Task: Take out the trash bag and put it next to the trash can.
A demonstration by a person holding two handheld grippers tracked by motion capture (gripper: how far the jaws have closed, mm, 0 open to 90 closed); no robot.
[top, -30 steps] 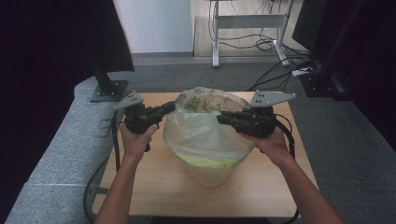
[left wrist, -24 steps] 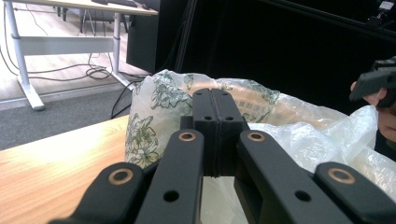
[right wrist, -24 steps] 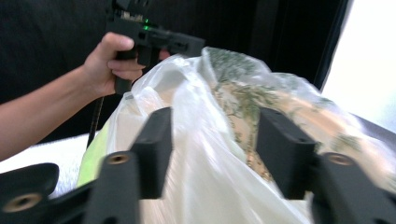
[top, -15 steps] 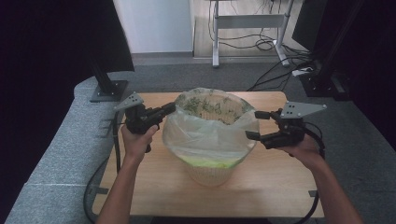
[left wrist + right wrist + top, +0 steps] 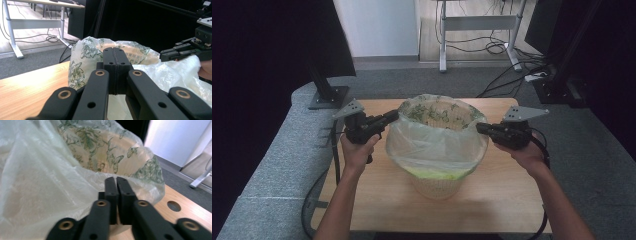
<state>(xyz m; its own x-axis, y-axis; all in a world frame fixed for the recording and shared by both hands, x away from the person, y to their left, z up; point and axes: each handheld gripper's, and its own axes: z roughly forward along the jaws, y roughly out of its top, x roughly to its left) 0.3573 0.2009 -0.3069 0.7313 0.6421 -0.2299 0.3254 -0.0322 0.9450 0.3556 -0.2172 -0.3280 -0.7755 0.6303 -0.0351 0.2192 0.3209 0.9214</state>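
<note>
Two hand-held grippers flank a bag-lined basket on the wooden counter (image 5: pixel 377 200).

The basket (image 5: pixel 438 184) stands near the middle of the counter, lined with a translucent plastic bag (image 5: pixel 432 145) printed with green leaves and butterflies, its rim folded down over the outside. The left gripper (image 5: pixel 396 115) has its fingers (image 5: pixel 109 65) pressed together at the bag's left rim; a fold of plastic may be pinched between them, though the view is too poor to be sure. The right gripper (image 5: pixel 478 128) sits at the bag's right edge, its fingers (image 5: pixel 111 192) having just been closing and now together, with the plastic just beyond their tips and nothing clearly between them.
</note>
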